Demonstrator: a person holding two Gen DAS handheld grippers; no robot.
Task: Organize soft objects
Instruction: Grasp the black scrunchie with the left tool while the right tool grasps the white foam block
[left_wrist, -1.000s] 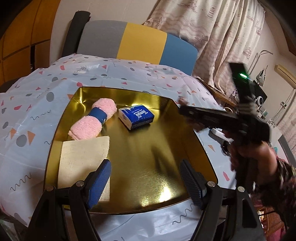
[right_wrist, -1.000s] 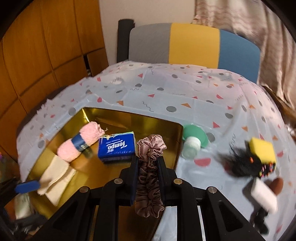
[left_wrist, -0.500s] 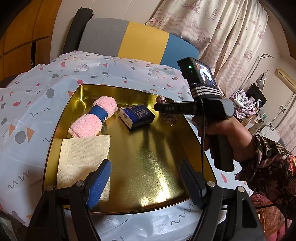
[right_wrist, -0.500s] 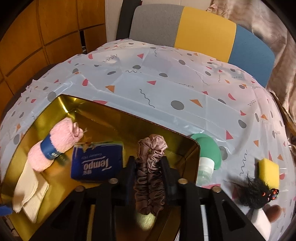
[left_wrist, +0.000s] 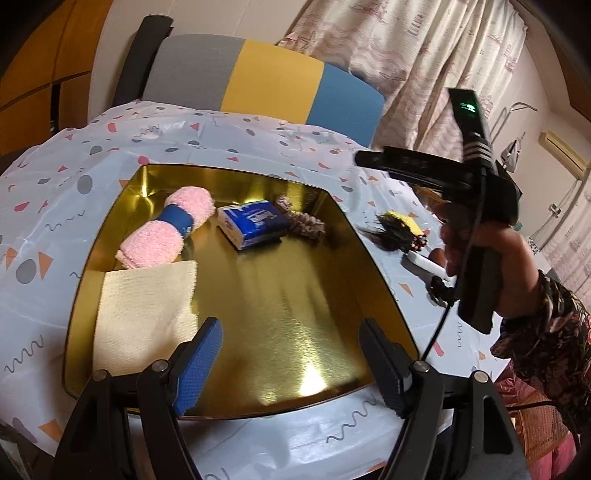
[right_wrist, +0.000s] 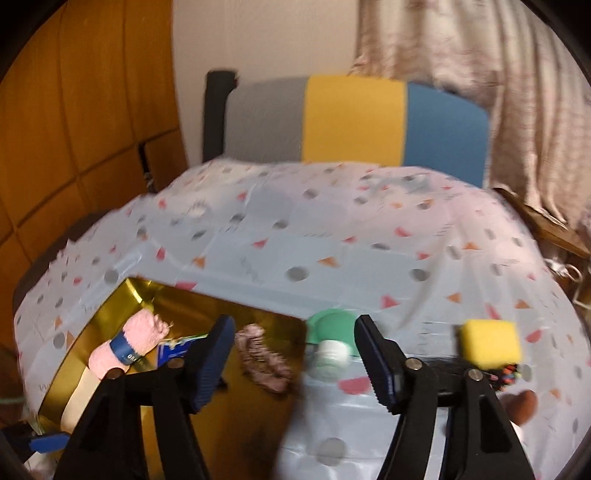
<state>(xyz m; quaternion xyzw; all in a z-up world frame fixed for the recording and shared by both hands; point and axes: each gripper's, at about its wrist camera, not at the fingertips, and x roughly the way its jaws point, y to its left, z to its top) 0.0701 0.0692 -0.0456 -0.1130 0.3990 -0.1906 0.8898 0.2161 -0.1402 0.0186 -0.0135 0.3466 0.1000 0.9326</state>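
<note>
A gold tray lies on the patterned tablecloth. In it are a rolled pink towel with a blue band, a blue tissue pack, a mauve scrunchie and a folded cream cloth. My left gripper hovers open over the tray's near edge with nothing in it. My right gripper is lifted above the tray's right rim. Its jaws are opening and hold nothing; the scrunchie lies loose on the tray below them.
Right of the tray on the cloth are a green-capped bottle, a yellow sponge, a black hairy object and a white tube. A grey, yellow and blue chair back stands behind, with curtains to the right.
The right gripper opened and let the scrunchie drop into the tray beside the tissue pack, then pulled up and away to the right. The left gripper kept still.
</note>
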